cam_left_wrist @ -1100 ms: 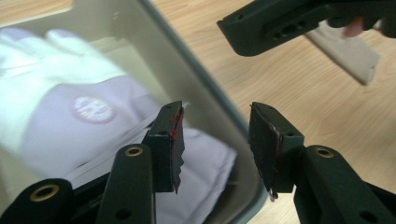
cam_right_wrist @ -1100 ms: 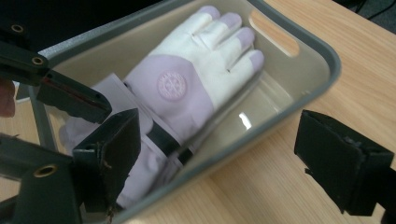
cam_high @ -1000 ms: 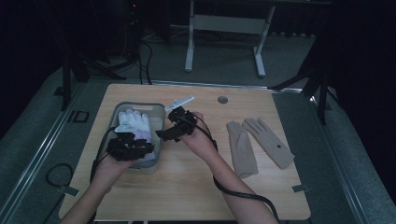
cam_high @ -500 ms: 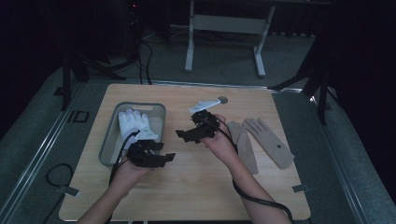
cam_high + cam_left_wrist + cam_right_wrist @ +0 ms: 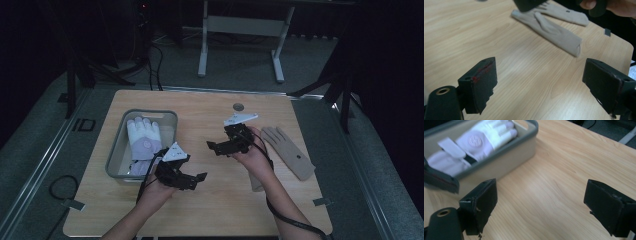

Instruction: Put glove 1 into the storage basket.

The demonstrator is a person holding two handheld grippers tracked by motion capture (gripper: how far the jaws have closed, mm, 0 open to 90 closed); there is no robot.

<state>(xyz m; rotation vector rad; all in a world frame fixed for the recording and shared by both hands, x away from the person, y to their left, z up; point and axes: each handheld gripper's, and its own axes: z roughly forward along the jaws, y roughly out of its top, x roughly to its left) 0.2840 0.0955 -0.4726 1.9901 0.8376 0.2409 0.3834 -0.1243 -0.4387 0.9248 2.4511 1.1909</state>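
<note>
A grey tray (image 5: 116,150) at the table's left holds a white glove (image 5: 144,142), also in the right gripper view (image 5: 481,138). Two beige gloves lie flat at the right, one (image 5: 289,151) beside my right hand and one (image 5: 554,32) partly under it. My left gripper (image 5: 197,181) hangs just right of the tray's front corner, pointing right. Its jaws have just been opening and stand open with only bare wood between them (image 5: 549,82). My right gripper (image 5: 214,148) is at mid-table, pointing left toward the tray, open and empty (image 5: 544,202).
A small round grey disc (image 5: 238,106) is set in the table top near the far edge. Cables trail from both grippers toward the near edge. Bare wood lies between the tray and the beige gloves. A metal frame (image 5: 240,30) stands on the floor beyond the table.
Both hands have moved right, away from the tray. The left gripper has left the tray's front and its jaws have opened. The right gripper now sits closer to the beige gloves.
</note>
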